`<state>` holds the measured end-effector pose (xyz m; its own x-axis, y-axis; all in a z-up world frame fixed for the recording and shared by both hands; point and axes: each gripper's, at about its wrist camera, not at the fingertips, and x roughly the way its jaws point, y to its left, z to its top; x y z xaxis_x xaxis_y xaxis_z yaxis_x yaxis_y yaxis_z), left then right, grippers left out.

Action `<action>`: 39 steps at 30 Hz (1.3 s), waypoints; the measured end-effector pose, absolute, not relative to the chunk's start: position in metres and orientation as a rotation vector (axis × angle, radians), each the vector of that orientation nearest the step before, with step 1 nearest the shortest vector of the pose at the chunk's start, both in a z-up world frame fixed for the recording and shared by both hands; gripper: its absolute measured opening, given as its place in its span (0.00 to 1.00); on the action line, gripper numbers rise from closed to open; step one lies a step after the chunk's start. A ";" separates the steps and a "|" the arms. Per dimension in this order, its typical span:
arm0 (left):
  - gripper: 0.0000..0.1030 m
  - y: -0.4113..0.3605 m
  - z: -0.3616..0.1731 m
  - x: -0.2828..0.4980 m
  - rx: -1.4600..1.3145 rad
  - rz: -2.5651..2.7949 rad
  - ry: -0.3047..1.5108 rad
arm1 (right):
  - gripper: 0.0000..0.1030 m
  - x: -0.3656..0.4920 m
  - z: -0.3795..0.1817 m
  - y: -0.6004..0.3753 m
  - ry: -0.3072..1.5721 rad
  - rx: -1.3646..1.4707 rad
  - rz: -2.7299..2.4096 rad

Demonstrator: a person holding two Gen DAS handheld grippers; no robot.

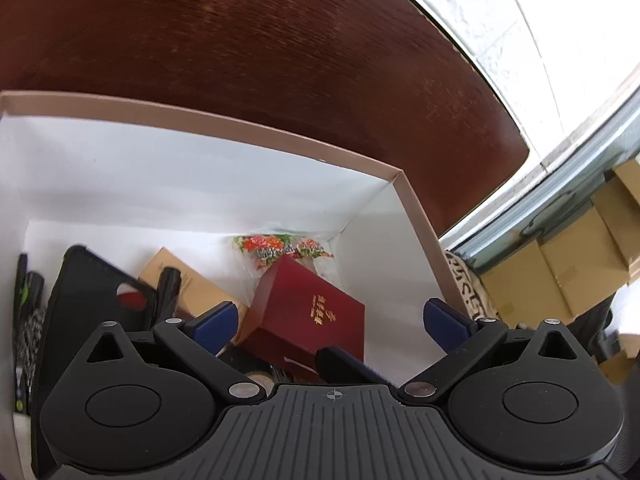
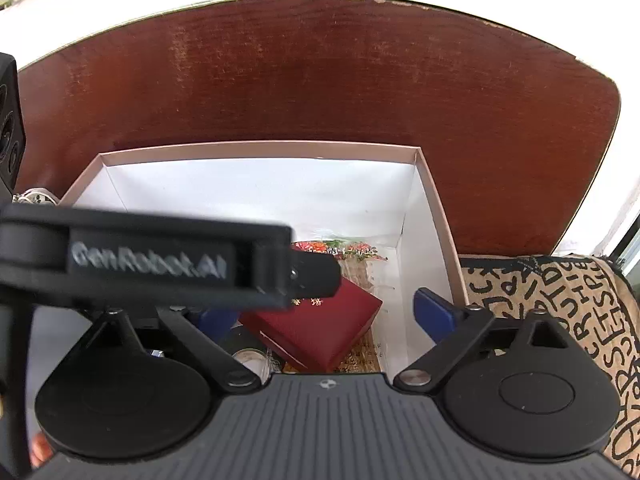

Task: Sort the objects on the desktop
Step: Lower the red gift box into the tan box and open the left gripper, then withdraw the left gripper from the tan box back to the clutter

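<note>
We held both grippers over an open white box (image 1: 208, 184) on a dark wooden table (image 1: 280, 52); our left gripper (image 1: 336, 320) had its blue fingers (image 1: 214, 322) spread wide and empty. Our right gripper (image 2: 328, 316) was spread too, holding nothing. Inside the box lay a red case (image 1: 308, 312), a flowered packet (image 1: 280, 248), a tan carton (image 1: 192, 284) and a black phone case (image 1: 88, 292).

dark wooden table (image 1: 280, 60), pale floor (image 1: 500, 20), stacked cardboard cartons (image 1: 568, 264).
</note>
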<state>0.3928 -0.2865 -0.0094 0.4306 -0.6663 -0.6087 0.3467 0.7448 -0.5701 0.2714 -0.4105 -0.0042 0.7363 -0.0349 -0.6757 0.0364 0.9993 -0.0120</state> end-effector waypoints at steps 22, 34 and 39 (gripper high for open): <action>1.00 -0.270 0.028 0.314 -0.278 -0.705 0.844 | 1.00 0.226 0.016 -0.400 0.723 0.132 -0.007; 1.00 -0.246 0.043 0.246 -0.218 -0.714 0.784 | 1.00 0.166 0.031 -0.374 0.632 0.123 -0.007; 1.00 -0.227 0.042 0.216 -0.219 -0.697 0.793 | 1.00 0.136 0.033 -0.358 0.612 0.106 -0.003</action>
